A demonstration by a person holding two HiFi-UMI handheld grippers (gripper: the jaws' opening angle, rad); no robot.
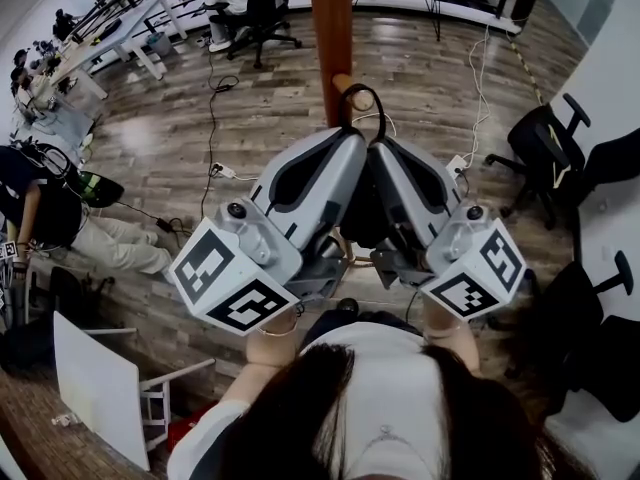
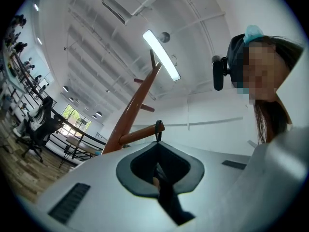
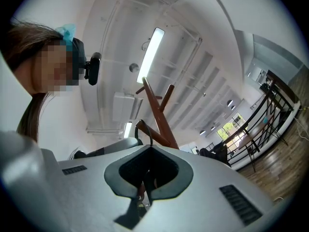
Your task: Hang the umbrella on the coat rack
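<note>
Between the clenched jaws of the left gripper point(image 2: 156, 144), a dark stretch of the umbrella point(image 2: 163, 182) runs through the padded opening. The right gripper point(image 3: 150, 149) is pinched on the same thing from the other side. The two smooth grey shells lean tip to tip, probably so that both can steady and lift the umbrella while its thin black strap loop point(image 1: 362, 100) is guided onto the rack. That loop rises just past the jaw tips and appears to sit around the end of a short rounded peg point(image 1: 346, 82). The peg juts from the coat rack point(image 1: 330, 18), a glossy red-brown wooden pole with more slanted pegs higher up. The umbrella hangs below the peg, between the grippers, which hide most of its body. The strap looks limp and narrow and the peg hard and slick, so the loop should slide along it easily. Far below lies a grey plank floor point(image 1: 160, 138).
</note>
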